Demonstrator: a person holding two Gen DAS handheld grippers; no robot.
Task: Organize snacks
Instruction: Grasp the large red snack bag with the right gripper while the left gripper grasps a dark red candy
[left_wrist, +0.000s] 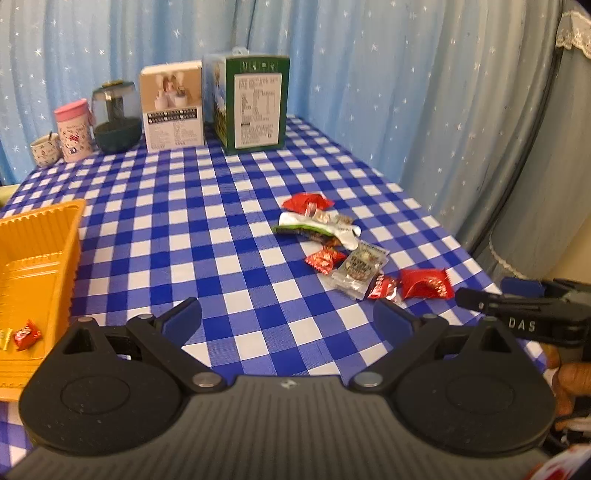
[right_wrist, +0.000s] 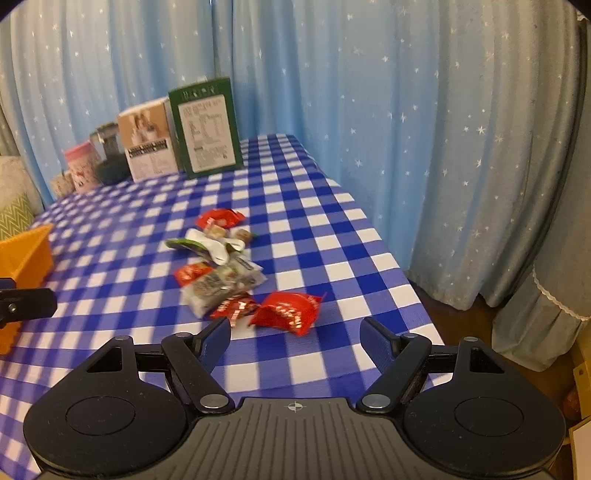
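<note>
Several wrapped snacks lie in a loose row on the blue checked tablecloth (left_wrist: 207, 221): red packets, a green-and-white wrapper (left_wrist: 314, 229) and a clear packet (left_wrist: 360, 269). The nearest big red packet (right_wrist: 286, 310) lies just ahead of my open, empty right gripper (right_wrist: 295, 332). My left gripper (left_wrist: 288, 317) is open and empty over bare cloth, left of the pile. An orange tray (left_wrist: 55, 251) at the left holds a small red candy (left_wrist: 26, 334). The right gripper shows at the right edge of the left wrist view (left_wrist: 476, 295).
At the back stand a green box (left_wrist: 255, 103), a white box (left_wrist: 173, 107), a dark jar (left_wrist: 116, 122), a pink tumbler (left_wrist: 74, 129) and a small cup (left_wrist: 44, 147). Blue starry curtains hang behind. The table's right edge (right_wrist: 388, 243) drops off.
</note>
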